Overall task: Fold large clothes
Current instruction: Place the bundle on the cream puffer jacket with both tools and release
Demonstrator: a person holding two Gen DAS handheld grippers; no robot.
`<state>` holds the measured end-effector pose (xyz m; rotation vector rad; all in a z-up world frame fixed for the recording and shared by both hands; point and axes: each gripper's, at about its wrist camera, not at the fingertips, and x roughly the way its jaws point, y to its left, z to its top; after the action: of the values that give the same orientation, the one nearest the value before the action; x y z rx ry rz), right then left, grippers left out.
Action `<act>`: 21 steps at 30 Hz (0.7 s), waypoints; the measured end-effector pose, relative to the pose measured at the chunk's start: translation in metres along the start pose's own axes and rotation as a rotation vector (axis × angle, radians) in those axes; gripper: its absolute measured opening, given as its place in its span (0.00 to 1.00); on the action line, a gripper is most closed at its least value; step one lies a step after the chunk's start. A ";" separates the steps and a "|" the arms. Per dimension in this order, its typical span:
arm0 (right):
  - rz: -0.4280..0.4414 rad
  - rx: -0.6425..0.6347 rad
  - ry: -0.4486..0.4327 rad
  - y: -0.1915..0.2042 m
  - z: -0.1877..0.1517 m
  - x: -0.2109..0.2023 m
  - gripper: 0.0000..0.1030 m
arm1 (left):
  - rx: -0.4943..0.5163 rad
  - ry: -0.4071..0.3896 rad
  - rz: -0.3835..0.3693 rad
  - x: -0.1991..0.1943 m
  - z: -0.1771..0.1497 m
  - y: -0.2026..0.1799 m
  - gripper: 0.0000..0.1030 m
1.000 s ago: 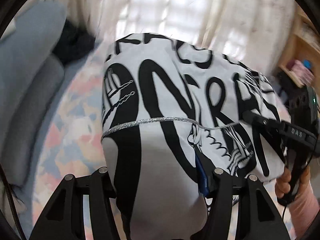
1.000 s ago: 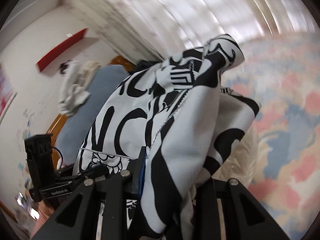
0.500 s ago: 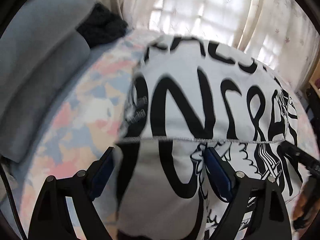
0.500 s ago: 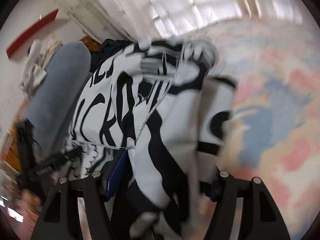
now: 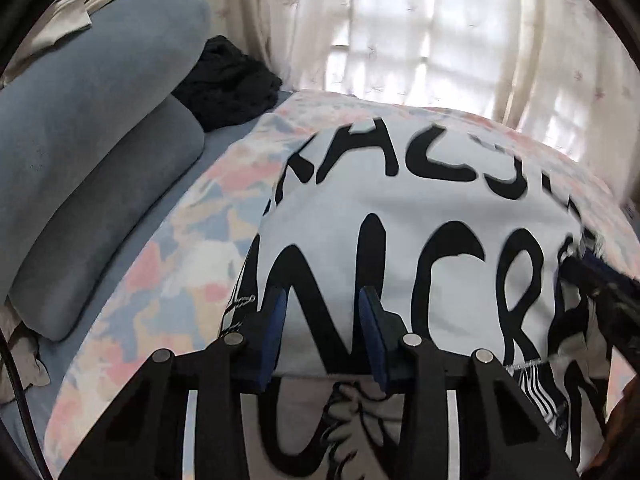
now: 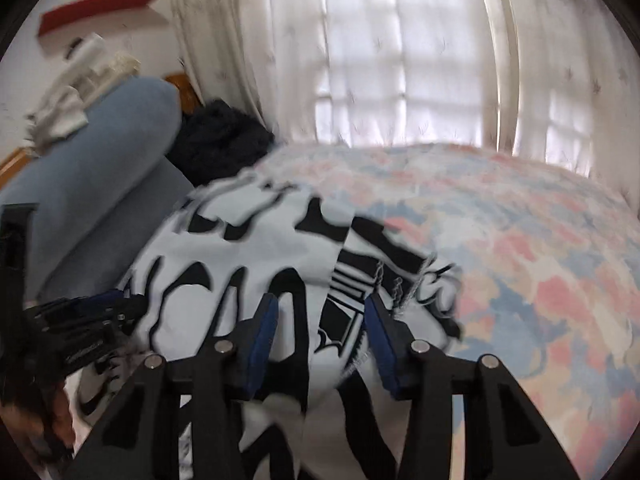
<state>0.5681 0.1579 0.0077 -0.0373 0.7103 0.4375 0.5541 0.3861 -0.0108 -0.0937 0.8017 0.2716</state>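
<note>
Two grippers are over the bed right now, both hanging above the same big white garment with the fat black lettering. It's spread across the pastel patchwork bedspread, more toward the pillow side than the middle, with a folded edge running across just past the left gripper's tips.

Left gripper: jaws are closing, blue pads partly apart, cloth showing in the gap between them. Can't say the pads are actually pressing on it, looks more like they're just above the fabric. Right gripper: same deal, closing, pads apart, cloth under and between them but no clear pinch. Its view is pretty smeared with motion blur, so small detail is lost.

From the left camera the right gripper pokes in at the right edge over the garment's side. From the right camera the left gripper sits at the lower left with a bit of hand behind it.

Along the left side of the bed there are two blue-grey pillows, stacked one against the other, and a dark crumpled garment at the far corner beside them. Curtains with daylight behind them run along the far edge.
</note>
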 end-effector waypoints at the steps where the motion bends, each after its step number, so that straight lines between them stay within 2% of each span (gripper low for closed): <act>1: -0.018 0.020 0.028 -0.003 0.000 0.015 0.44 | 0.011 -0.001 0.013 0.006 0.002 -0.001 0.37; 7: -0.001 0.072 0.123 -0.024 -0.010 0.060 0.46 | 0.029 0.015 0.029 0.027 0.002 -0.009 0.37; 13: 0.011 0.098 0.146 -0.033 -0.020 0.072 0.47 | 0.034 -0.001 0.057 0.032 -0.005 -0.014 0.38; 15: 0.002 0.091 0.147 -0.030 -0.020 0.069 0.49 | 0.017 -0.004 0.060 0.025 -0.005 -0.014 0.42; 17: 0.006 0.084 0.138 -0.029 -0.020 0.060 0.50 | -0.017 -0.002 0.028 0.014 -0.006 -0.010 0.59; 18: 0.010 0.083 0.140 -0.030 -0.020 0.054 0.50 | -0.025 0.005 0.004 0.008 -0.008 -0.009 0.62; 19: 0.021 0.086 0.146 -0.031 -0.020 0.046 0.53 | -0.024 0.009 -0.007 0.001 -0.011 -0.008 0.64; 20: 0.021 0.090 0.160 -0.032 -0.021 0.037 0.61 | -0.020 0.012 -0.009 -0.005 -0.013 -0.009 0.64; 21: 0.019 0.096 0.169 -0.033 -0.022 0.031 0.62 | -0.013 0.015 -0.011 -0.014 -0.016 -0.009 0.64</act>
<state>0.5883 0.1353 -0.0325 0.0233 0.8978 0.4216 0.5360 0.3717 -0.0119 -0.1120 0.8145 0.2659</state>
